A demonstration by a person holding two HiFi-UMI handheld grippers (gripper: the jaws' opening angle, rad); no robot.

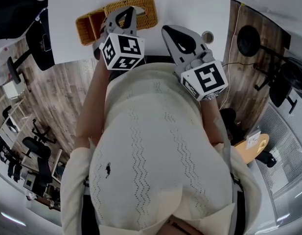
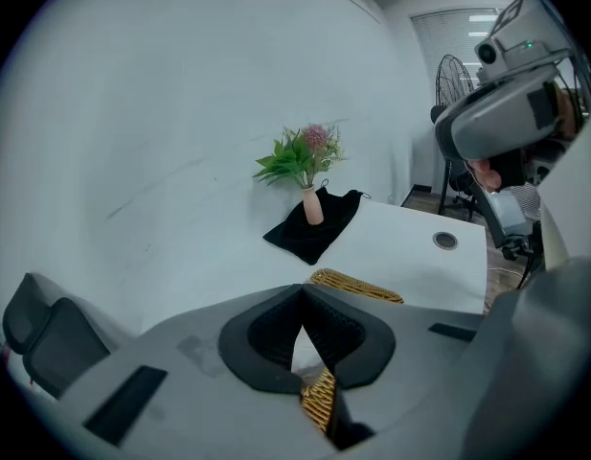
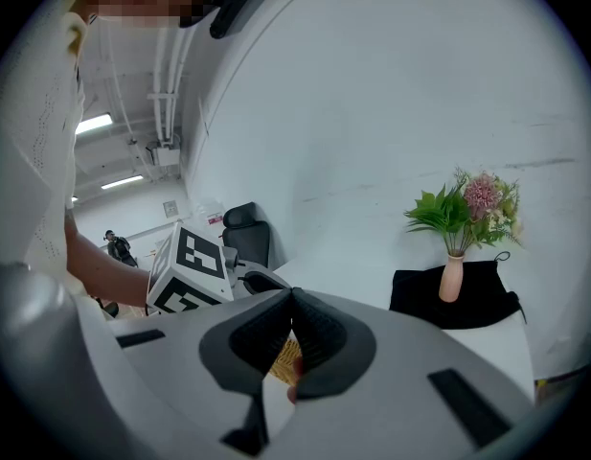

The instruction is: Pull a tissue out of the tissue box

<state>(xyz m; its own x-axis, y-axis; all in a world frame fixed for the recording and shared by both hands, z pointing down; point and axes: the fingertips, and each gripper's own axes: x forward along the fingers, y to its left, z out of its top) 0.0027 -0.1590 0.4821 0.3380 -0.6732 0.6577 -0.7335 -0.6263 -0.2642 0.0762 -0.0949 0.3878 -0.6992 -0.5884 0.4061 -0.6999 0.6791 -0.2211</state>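
- Over the near side of the woven tissue box (image 1: 141, 6), the left gripper (image 1: 124, 10) hangs w/ its jaws pressed together at the tips and nothing btwn them. Its own view (image 2: 302, 291) shows only the box's weave (image 2: 358, 285) past and under the pads.
- Right of the box, clear of it, the right gripper (image 1: 169, 32) is held up w/ jaws likewise closed and empty (image 3: 292, 293). A bit of weave (image 3: 285, 357) shows thru the gap behind its tips.
- Both point level toward the wall, not down at the box. Prob. a ready pose before the reach, so the task looks not yet begun.
- Box sits on the white table (image 1: 190, 4), long side across the person's front, within easy reach of both grippers.
- No tissue or slot can be made out in any of the 3 views, as the left gripper covers the box's middle.
- Next move, as I judge it: 1 gripper must open, tip down and pinch the tissue. The other is placed well to steady the box.
- Beyond the box, toward the wall, stand a pink vase (image 2: 312, 204) of flowers on a black cloth (image 2: 309, 238), well apart from the box and out of the way.
- Cable grommet (image 1: 207, 35) lies right of the box, just beside the right gripper.
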